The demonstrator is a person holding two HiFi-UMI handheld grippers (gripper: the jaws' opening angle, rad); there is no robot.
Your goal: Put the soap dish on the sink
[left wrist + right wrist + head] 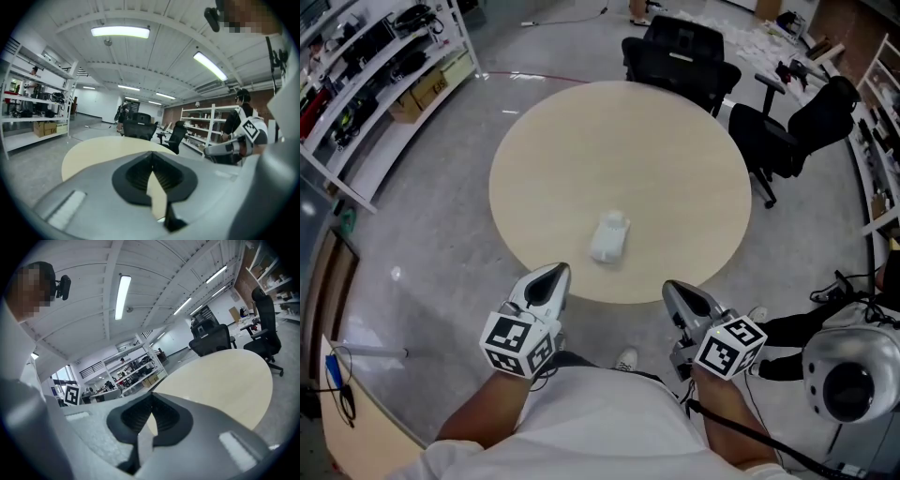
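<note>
Here our left claw (pixel 553 274) and right claw (pixel 674 290) both have their jaws pressed together, empty, and hang just short of the near edge of the round counter (pixel 581 141). The white soap dish (pixel 609 237) lies ahead and between them, nearer the left claw, just inside that edge. Bare top stretches beyond it. Black chairs (pixel 684 52) crowd the far rim past the right claw. Outward of the left claw, floor (pixel 441 197) runs open to the shelves (pixel 370 70).
</note>
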